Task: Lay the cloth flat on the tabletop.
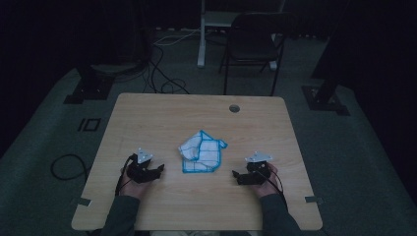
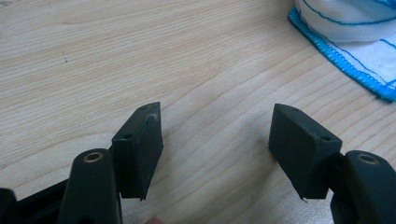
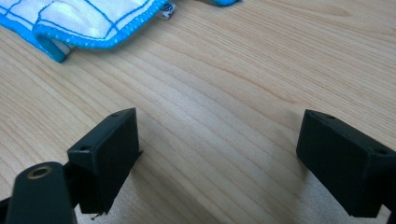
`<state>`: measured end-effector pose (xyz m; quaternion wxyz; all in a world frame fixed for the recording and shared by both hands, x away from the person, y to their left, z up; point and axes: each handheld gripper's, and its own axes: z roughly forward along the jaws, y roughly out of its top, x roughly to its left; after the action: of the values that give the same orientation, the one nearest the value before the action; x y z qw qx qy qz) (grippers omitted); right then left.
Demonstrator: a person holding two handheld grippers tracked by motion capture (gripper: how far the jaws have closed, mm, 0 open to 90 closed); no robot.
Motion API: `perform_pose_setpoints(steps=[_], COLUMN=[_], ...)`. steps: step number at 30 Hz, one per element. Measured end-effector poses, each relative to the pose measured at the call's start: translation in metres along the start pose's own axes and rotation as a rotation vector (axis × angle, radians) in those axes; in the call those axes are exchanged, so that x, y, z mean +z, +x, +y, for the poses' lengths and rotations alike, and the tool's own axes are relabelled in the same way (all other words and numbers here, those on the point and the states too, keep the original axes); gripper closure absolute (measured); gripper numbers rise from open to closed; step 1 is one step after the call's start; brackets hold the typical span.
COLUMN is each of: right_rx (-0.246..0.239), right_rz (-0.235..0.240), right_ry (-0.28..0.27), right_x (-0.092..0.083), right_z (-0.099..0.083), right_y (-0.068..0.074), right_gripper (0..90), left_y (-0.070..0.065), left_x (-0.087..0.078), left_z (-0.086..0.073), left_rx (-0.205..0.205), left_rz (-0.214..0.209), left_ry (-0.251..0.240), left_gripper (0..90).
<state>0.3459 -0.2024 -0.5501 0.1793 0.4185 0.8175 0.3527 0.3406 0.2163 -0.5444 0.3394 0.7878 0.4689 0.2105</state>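
Observation:
A crumpled white cloth with blue edging and blue grid lines (image 1: 201,152) lies near the middle of the wooden table (image 1: 162,113). My left gripper (image 1: 158,171) rests low on the table to the cloth's left, open, with nothing between its jaws. My right gripper (image 1: 237,176) sits to the cloth's right, also open and empty. In the left gripper view the cloth's corner (image 2: 355,42) is at the upper right, beyond the gripper (image 2: 217,126). In the right gripper view the cloth's edge (image 3: 88,23) runs along the upper left, ahead of the gripper (image 3: 219,135).
A round cable hole (image 1: 234,108) sits near the table's far edge. A dark chair (image 1: 253,42) and a white desk leg (image 1: 201,34) stand behind the table, with cables (image 1: 162,73) on the floor. The room is dim.

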Motion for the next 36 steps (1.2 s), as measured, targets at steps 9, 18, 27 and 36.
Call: perform_pose_setpoints(steps=[9, 18, 27, 36], right_rx=[-0.008, -0.015, -0.013, -0.012], right_rz=[0.007, 0.016, 0.013, 0.011], right_ry=[-0.003, -0.002, -0.002, -0.002], right_x=[0.000, 0.001, 0.001, 0.001], right_z=[0.000, 0.001, 0.001, 0.001], right_y=[0.001, 0.003, 0.003, 0.003], right_gripper=[14.2, 14.2, 14.1, 14.2], left_y=[0.001, 0.002, -0.007, -0.023], left_x=[0.001, -0.001, -0.005, -0.016], left_z=[0.001, 0.003, 0.008, 0.027], left_rx=[-0.006, -0.014, 0.018, 0.104], left_rz=[0.005, 0.004, -0.014, -0.041], left_ry=[-0.003, 0.016, 0.027, -0.030], left_gripper=[38.0, 45.0, 49.9, 52.4])
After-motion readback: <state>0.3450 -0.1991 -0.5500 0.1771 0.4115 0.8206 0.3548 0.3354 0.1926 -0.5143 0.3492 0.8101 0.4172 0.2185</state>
